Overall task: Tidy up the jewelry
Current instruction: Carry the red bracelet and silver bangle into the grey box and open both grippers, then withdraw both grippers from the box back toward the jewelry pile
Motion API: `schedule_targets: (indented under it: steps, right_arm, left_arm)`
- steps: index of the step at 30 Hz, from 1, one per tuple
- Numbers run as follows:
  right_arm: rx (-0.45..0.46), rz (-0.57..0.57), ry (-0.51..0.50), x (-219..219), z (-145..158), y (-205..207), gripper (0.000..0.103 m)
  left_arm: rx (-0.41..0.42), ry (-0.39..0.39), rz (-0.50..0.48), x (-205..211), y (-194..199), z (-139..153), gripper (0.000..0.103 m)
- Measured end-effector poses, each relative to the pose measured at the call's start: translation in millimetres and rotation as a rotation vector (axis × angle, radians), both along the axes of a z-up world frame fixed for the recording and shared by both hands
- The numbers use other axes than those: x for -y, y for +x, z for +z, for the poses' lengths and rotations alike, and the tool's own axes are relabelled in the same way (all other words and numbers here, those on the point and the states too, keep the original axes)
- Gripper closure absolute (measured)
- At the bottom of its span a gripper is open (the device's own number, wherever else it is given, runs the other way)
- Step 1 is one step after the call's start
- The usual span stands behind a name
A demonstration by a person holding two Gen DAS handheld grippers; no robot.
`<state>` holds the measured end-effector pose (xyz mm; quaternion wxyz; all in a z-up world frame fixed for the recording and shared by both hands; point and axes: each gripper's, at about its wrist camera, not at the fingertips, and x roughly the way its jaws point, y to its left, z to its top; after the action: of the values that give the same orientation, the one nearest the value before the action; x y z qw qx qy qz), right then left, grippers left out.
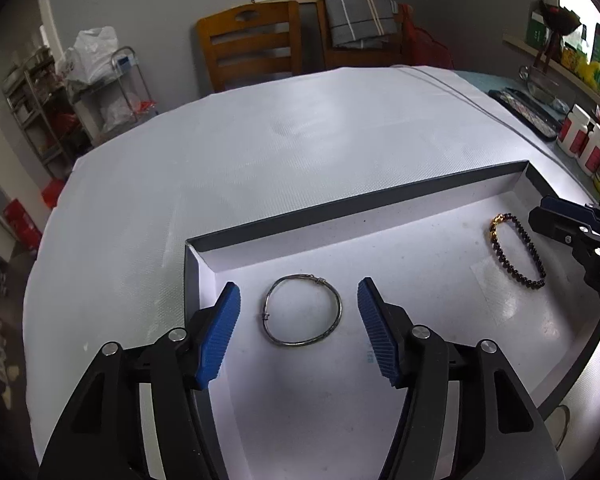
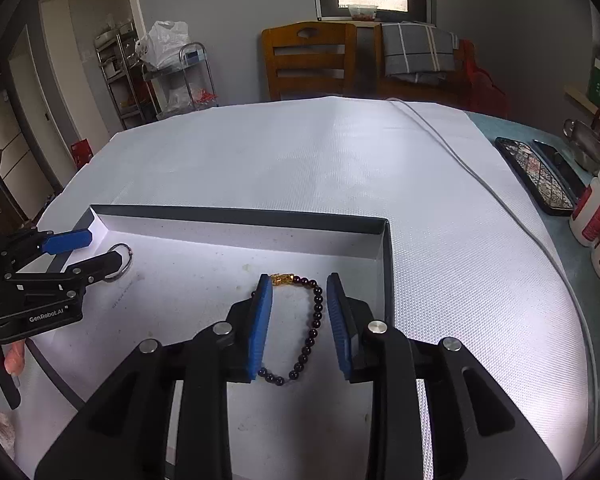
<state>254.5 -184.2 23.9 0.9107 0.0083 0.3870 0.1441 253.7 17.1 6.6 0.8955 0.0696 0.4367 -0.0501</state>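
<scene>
With both the left gripper (image 1: 299,312) and right gripper (image 2: 299,312) spread wide and empty, the thin silver bangle (image 1: 303,310) at the tray's (image 1: 356,198) left and the beaded bracelet (image 2: 300,330) at its right could skid off the pads when pinched.

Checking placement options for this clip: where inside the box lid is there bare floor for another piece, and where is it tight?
Bare floor lies between the silver bangle and the beaded bracelet, and along the box's far wall. It is tight around the bangle, flanked by the open left gripper, and around the bracelet, straddled by the open right gripper beside the right wall.
</scene>
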Motion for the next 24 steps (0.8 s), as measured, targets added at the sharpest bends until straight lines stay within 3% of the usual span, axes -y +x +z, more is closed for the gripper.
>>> schedule_targets:
  steps: [4, 7, 11, 14, 18, 24]
  right_arm:
    - [0.041, -0.012, 0.024, 7, 14, -9, 0.048]
    - [0.103, -0.009, 0.048, 10, 32, -23, 0.029]
    - [0.175, -0.007, 0.066, 12, 53, -48, 0.007]
    - [0.209, -0.020, 0.060, 14, 61, -68, 0.006]
    - [0.242, -0.048, 0.044, 23, 66, -94, 0.006]
    - [0.261, -0.060, -0.026, 30, 58, -133, 0.006]
  left_arm:
    - [0.044, -0.064, 0.010, -7, -17, 13, 0.033]
    - [0.094, -0.093, 0.022, -13, -35, 29, 0.019]
    - [0.157, -0.124, 0.040, -21, -61, 48, 0.010]
    - [0.202, -0.107, 0.055, -25, -83, 59, 0.008]
    - [0.243, -0.144, 0.071, -34, -113, 68, 0.005]
    - [0.248, -0.156, 0.077, -39, -155, 62, 0.003]
